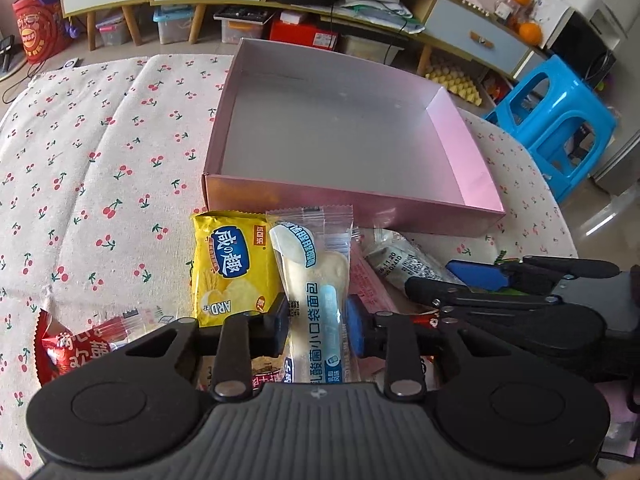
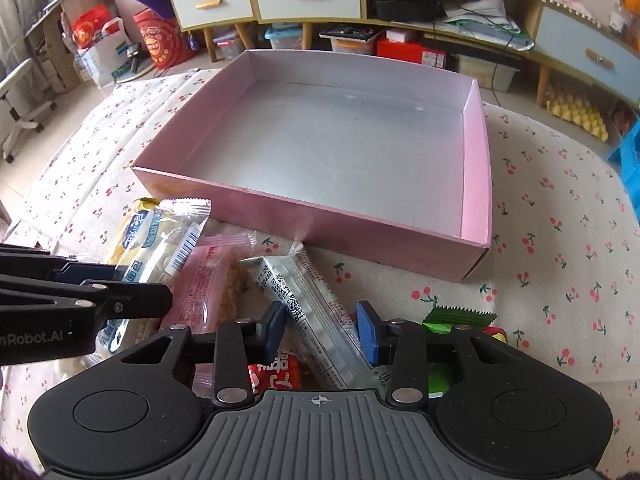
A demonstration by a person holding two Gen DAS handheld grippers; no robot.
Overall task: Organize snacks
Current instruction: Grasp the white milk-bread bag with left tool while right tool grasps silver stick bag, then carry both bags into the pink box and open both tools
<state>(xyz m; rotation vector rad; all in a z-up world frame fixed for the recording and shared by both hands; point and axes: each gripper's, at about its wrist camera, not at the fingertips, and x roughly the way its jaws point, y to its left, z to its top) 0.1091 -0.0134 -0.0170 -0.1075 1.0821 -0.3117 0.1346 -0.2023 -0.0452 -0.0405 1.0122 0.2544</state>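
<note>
While both grippers tilt downward, left gripper (image 1: 318, 330) pinches bread packet (image 1: 316, 280).

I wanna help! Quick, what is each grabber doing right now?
Left gripper: closed on the clear bread packet.
Right gripper: closed on the silver snack bar.

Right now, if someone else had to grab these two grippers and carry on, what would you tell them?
Left gripper: shut on the white bread packet.
Right gripper: shut on the silver snack bar.
Pink box: empty, just beyond the pile.
Still on the cherry-print cloth: yellow cracker pack, pink packet, red packet, green packet.
Done: nothing boxed yet.
Left: lift both held snacks into the box, then the rest.
</note>
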